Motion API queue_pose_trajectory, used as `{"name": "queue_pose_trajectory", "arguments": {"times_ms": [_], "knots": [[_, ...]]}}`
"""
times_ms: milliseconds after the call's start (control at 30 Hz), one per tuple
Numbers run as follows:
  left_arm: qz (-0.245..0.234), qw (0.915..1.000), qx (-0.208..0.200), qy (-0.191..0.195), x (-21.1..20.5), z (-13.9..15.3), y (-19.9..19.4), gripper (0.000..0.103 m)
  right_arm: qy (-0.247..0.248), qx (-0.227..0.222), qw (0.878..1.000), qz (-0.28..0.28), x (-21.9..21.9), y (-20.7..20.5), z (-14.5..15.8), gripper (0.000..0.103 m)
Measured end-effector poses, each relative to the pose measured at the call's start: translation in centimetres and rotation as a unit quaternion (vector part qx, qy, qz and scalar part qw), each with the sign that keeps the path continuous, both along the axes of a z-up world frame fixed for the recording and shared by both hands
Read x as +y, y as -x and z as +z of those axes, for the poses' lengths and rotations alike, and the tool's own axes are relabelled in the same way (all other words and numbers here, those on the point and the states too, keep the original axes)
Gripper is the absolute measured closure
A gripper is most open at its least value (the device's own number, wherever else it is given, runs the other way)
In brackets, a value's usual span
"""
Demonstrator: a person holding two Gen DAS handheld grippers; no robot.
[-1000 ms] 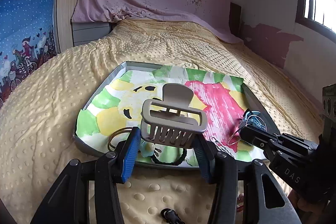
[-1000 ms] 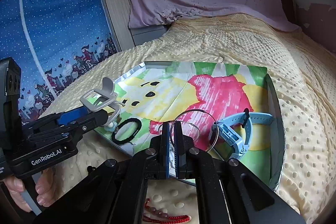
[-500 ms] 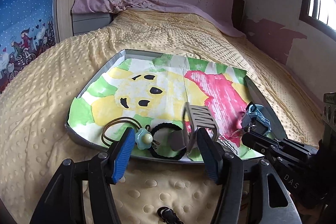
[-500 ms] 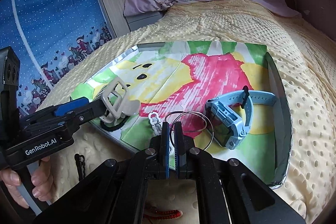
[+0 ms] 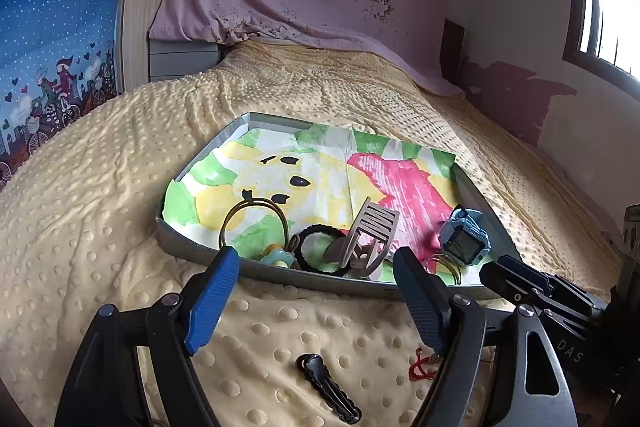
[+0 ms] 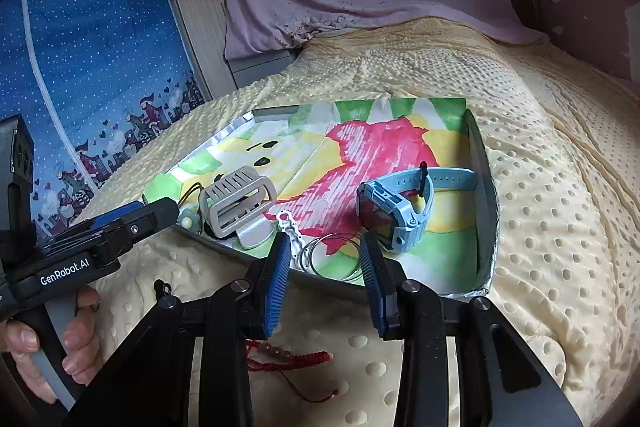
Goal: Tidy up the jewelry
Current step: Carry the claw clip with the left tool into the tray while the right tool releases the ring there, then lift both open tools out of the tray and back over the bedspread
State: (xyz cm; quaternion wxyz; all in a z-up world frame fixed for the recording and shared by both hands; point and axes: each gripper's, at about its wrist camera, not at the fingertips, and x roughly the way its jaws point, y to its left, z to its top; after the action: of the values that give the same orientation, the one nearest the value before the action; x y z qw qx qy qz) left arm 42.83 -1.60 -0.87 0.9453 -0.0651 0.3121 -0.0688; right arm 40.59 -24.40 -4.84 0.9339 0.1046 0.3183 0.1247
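Left wrist view: left gripper hung w/ fingers spread wide, nothing between them, just short of the tray's near rim. Inside the tray, along that rim: gold hoop bangles, a pale green bobble tie, a black hair tie, the beige claw clip lying tipped on its side, thin wire hoops & the blue watch. So most pieces were in. Left outside on the yellow blanket: a black hair clip & a bit of red cord bracelet, both near the gripper base.

Right wrist view: right gripper also had its fingers apart, empty, hovering at the tray rim over the wire hoops. Claw clip sat beside a small white clip; watch rested on its side toward the right wall. Red cord bracelet lay on the blanket under the gripper, plus a black clip end by the left-hand tool.

Judged: task mostly done; bracelet & black clip remained to be moved in.
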Motion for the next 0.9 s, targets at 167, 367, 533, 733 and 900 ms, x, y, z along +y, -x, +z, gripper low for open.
{"name": "queue_pose_trajectory", "arguments": {"times_ms": [167,367,533,733,900], "knots": [[0.005,0.9997,-0.022,-0.003,0.5,0.9,2.2,0.017,-0.007,-0.03,0.999,-0.021,-0.8,2.6,0.8,0.056],[0.011,0.9987,-0.048,-0.017,1.1,1.5,5.3,0.004,-0.019,-0.068,0.996,-0.045,-1.7,5.8,1.8,0.035],[0.017,0.9979,-0.06,-0.019,1.9,2.0,7.6,0.0,-0.023,-0.095,0.994,-0.056,-2.0,8.4,2.6,0.023],[0.027,0.9958,-0.085,-0.023,2.8,2.1,10.5,0.0,-0.018,-0.12,0.991,-0.059,-1.7,11.2,3.6,0.012],[0.042,0.9945,-0.09,-0.031,3.5,1.8,12.4,0.0,-0.007,-0.132,0.99,-0.057,-0.9,12.9,4.1,0.003]]}}
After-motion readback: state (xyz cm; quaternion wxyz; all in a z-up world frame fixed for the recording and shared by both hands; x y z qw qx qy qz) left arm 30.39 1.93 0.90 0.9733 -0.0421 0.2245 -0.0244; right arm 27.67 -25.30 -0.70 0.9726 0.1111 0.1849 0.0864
